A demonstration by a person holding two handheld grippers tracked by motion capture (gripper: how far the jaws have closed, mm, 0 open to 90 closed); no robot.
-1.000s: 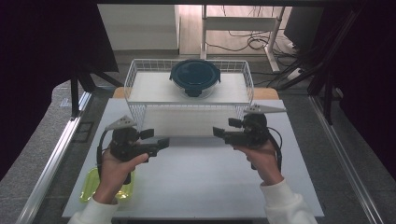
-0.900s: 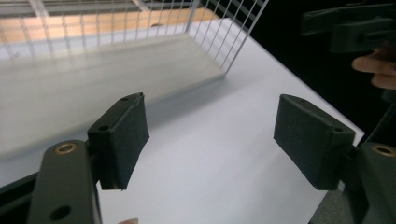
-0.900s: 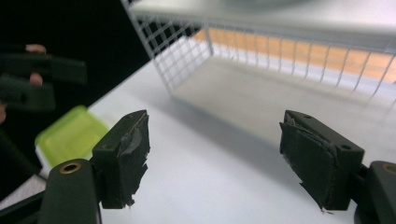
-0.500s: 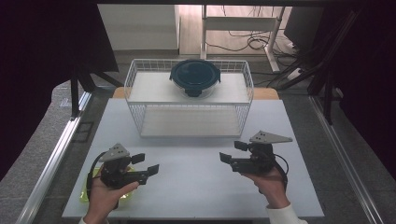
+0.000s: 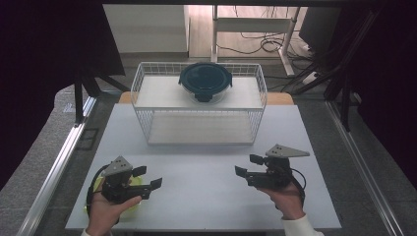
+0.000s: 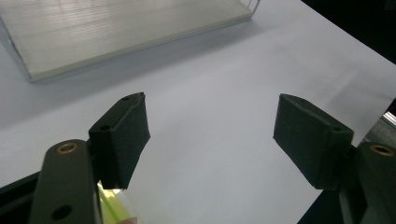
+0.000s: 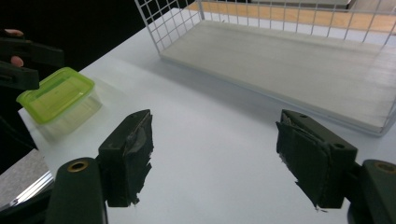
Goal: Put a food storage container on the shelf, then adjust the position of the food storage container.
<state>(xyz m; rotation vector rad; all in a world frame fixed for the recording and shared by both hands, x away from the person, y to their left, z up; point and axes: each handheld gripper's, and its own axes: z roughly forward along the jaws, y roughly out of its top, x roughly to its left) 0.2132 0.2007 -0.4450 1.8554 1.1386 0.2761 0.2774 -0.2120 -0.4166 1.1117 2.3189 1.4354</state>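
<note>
Desk (image 5: 206,167) with a pale, bare top is seen from above, and two black hand-held grippers are held low over its near edge. The left gripper (image 5: 150,178) is held in a hand (image 5: 105,212) at the near left corner, with its jaws spread wide and nothing between them; they have just been opened a little further. In the left gripper view its two dark pads (image 6: 122,135) are shown over plain white surface. Directly beneath that hand a small yellow-green lidded container (image 7: 57,96) is found, resting on the desk at the corner; from above it is mostly covered by the hand, so whether the hand touches it cannot be told. The right gripper (image 5: 248,166) is held in the other hand (image 5: 285,199) at the near right, well apart from the left one. Its jaws are also wide and empty, and they have just been drawn slightly closer. At the far side a white wire basket (image 5: 147,123) with two levels is set on the desk. On its upper shelf a round dark glass container (image 5: 205,80) with a clip lid is placed.
</note>
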